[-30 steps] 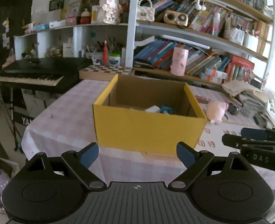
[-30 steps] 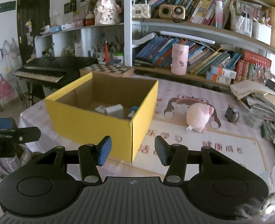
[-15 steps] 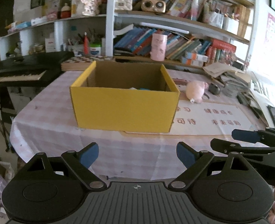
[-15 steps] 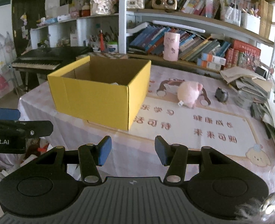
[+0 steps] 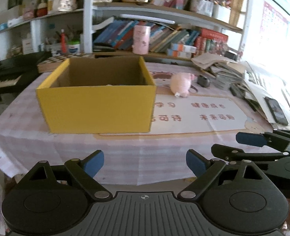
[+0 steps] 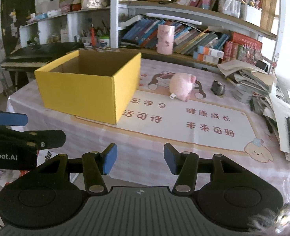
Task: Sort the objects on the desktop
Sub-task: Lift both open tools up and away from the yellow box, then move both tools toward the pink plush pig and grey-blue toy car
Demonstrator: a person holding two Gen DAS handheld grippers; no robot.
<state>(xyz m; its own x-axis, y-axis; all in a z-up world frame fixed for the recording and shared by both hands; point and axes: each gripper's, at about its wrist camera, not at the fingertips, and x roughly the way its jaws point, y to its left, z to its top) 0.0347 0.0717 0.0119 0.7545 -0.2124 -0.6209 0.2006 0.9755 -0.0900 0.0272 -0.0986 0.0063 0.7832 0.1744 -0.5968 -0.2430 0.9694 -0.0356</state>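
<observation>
Both grippers, left gripper (image 5: 145, 163) and right gripper (image 6: 140, 158), released, off the table (image 6: 145, 163) edge.

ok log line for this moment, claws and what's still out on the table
left claw: open, empty | right claw: open, empty | yellow box: on table | pink plush: loose right of box | dark small object: loose

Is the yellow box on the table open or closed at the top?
Open: the yellow box has no lid, and its brown inner walls show from above.

The box (image 6: 89, 86) stands on the table (image 6: 145, 157); the plush toy (image 6: 181, 86) lies right of it
</observation>
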